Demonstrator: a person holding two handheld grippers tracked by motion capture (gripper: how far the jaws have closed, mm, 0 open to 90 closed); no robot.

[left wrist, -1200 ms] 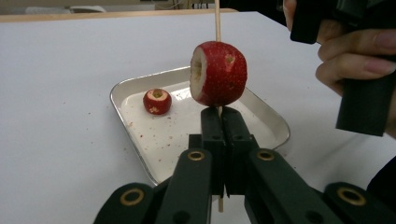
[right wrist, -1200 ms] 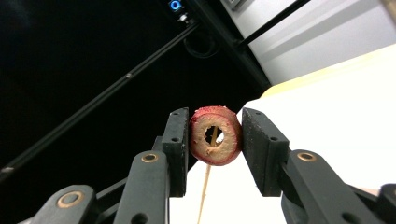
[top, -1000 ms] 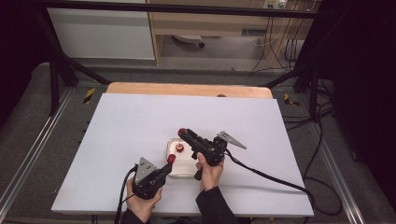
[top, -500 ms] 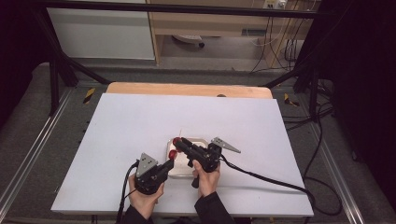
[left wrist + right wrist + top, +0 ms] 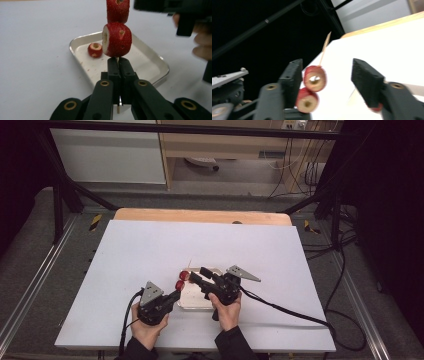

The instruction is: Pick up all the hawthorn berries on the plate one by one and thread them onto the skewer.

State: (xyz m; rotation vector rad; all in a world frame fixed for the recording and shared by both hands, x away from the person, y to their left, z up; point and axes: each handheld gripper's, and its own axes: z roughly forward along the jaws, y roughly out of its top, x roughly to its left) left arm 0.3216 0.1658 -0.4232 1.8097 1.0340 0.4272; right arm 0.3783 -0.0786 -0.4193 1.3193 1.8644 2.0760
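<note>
While the high view looked down on the white table (image 5: 150, 250), a metal tray (image 5: 196, 304) lay near its front edge, between the person's two hands. The left gripper (image 5: 172, 296) sat just left of the tray, holding a thin wooden skewer (image 5: 189, 265) that carried two red strawberry pieces (image 5: 182, 280) over the tray's left rim. The right gripper (image 5: 195, 276) reached across the tray from the right, its tip beside the upper piece.

Seen in the left gripper view, that gripper's (image 5: 119, 65) jaws were pressed together on the skewer (image 5: 118, 108), which stood upright over the tray (image 5: 155, 67). A lower strawberry piece (image 5: 117, 39) sat just above the jaw tips, with an upper strawberry piece (image 5: 118, 10) touching it from above. A third loose strawberry piece (image 5: 95, 49) lay inside the tray, towards its far left corner. The person's right hand (image 5: 202, 46) showed blurred beyond the tray's right side.

Shown by the right gripper view, the right gripper (image 5: 325, 75) had its jaws set wide apart. Both pieces on the skewer (image 5: 325, 47) sat in that gap, close against the left jaw; whether they touched it I could not tell.
</note>
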